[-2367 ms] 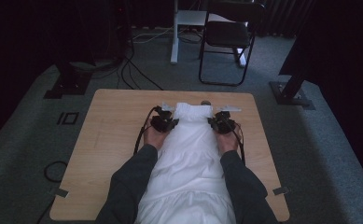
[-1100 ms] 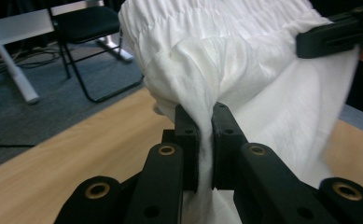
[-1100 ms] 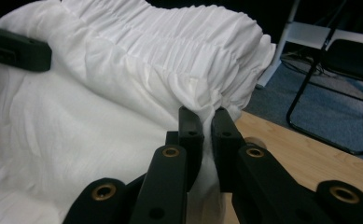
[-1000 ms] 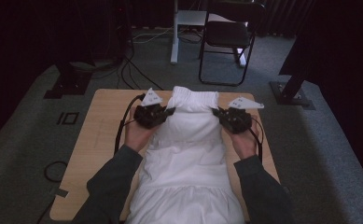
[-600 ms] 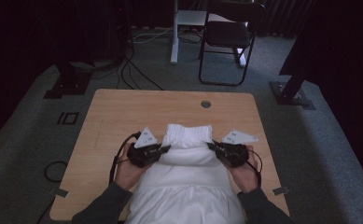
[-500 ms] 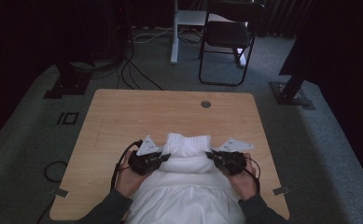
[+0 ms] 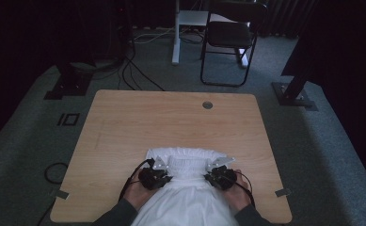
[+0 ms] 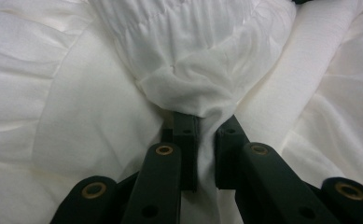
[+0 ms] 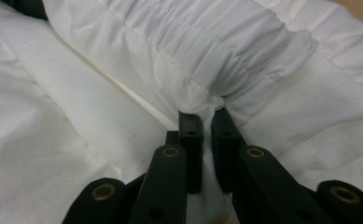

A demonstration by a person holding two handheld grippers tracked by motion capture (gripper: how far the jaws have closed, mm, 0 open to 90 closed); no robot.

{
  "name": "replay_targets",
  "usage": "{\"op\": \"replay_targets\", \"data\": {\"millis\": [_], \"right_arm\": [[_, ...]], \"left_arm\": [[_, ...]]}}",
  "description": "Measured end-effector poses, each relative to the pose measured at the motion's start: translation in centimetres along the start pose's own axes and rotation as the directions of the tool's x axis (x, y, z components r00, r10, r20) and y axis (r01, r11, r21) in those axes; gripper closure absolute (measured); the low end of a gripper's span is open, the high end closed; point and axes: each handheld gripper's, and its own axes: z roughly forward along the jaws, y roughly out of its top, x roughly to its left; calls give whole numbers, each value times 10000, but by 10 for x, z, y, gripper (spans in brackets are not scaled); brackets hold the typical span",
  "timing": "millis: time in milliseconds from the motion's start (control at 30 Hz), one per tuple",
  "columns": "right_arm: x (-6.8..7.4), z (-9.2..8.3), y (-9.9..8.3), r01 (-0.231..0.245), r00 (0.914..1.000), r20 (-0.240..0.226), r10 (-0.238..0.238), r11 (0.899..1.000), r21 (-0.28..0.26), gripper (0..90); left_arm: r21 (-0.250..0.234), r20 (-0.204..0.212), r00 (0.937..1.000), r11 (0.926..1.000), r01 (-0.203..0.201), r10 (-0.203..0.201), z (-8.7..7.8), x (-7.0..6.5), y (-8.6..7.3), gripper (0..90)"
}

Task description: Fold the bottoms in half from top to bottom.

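Honestly, both the left gripper point(image 7: 164, 175) and right gripper point(image 7: 213, 175) are pinching the white garment's point(image 7: 185, 162) gathered waistband near the table's point(image 7: 171, 117) front edge; thin bites could slip and leave the fold crooked.

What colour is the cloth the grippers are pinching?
The cloth is plain white, clearest in the right gripper view.

Ahead of both pairs of jaws the wooden table point(image 7: 171, 122) lies bare, open room to pass. Between the jaws bunched white cloth point(image 7: 186, 162) fills the gap; behind them it heaps against the person's sleeves.
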Motion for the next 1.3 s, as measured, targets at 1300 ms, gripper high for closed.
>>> {"op": "replay_targets", "data": {"millis": [1300], "right_arm": [[-114,100,134,-1596,9773,1431,1560,9871,134,845]], "left_arm": [[689,-2864,9579,9967,434,-220,61,134,102,822]]}}
